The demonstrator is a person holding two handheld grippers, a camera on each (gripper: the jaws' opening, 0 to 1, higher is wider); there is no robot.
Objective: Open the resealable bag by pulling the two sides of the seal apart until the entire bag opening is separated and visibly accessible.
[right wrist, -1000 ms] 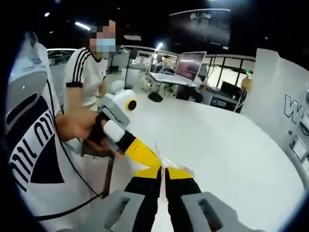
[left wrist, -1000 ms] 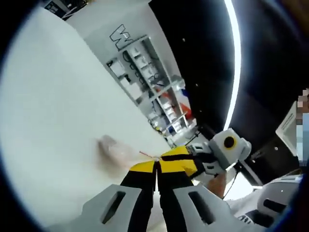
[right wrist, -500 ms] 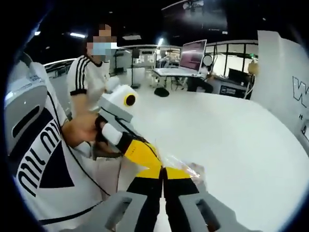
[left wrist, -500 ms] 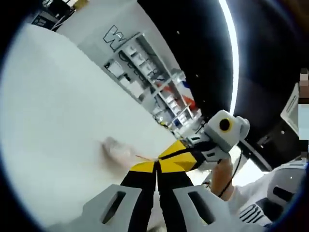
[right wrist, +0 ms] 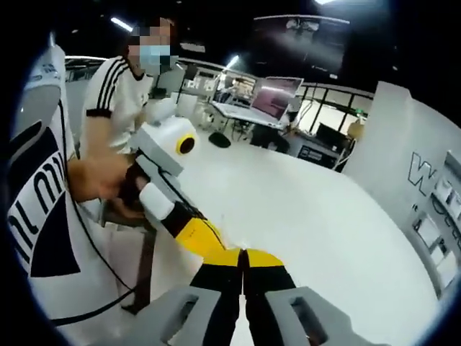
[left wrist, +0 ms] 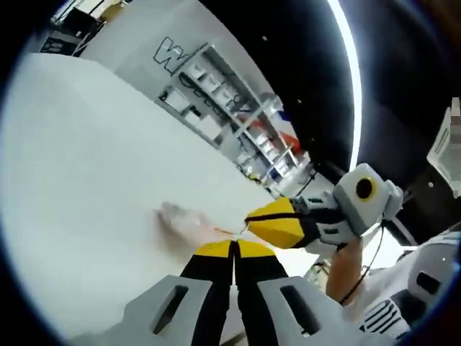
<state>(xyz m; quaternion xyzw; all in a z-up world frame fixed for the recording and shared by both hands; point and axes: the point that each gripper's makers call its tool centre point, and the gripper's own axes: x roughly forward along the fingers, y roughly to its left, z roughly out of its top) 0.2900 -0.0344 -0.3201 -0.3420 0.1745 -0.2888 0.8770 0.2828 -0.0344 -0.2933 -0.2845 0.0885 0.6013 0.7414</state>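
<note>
Both grippers, left (left wrist: 233, 249) and right (left wrist: 277, 223), are clamping the bag (left wrist: 189, 221), which is trailing toward 10 o'clock, right sitting at 2 o'clock of left.

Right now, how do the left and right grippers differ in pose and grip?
In the left gripper view, the left gripper points out over the white table, while the right gripper crosses sideways above its tips. The bag reaches the left gripper; contact with the right is unclear. Both have yellow tips and shut jaws.
</note>
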